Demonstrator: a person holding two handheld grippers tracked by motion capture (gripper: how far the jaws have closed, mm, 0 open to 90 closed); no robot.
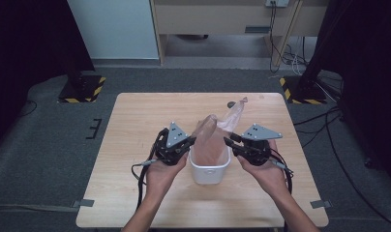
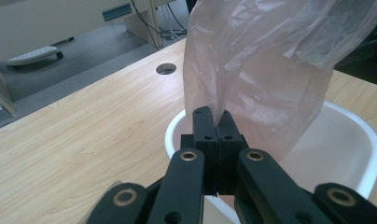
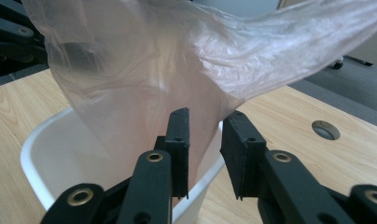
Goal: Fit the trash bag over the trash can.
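A small white bin (image 1: 210, 170) stands mid-table with a thin pinkish translucent plastic bag (image 1: 214, 137) rising out of it, and the bag's tail trails toward the far right. My left gripper (image 1: 190, 141) is at the bin's left side, and in the left gripper view it (image 2: 217, 119) is shut on a fold of the bag (image 2: 261, 79) just above the bin's rim (image 2: 359, 140). My right gripper (image 1: 227, 141) is at the bin's right side. In the right gripper view it (image 3: 205, 128) stands open astride the bin's edge (image 3: 42, 154), with the bag (image 3: 144, 70) hanging just beyond its jaws.
The wooden table (image 1: 135, 125) has a round cable hole (image 1: 231, 104) behind the bin. Grey carpet surrounds the table, with stand bases marked in yellow and black at the far left (image 1: 82, 89) and far right (image 1: 300, 92), and cables on the floor.
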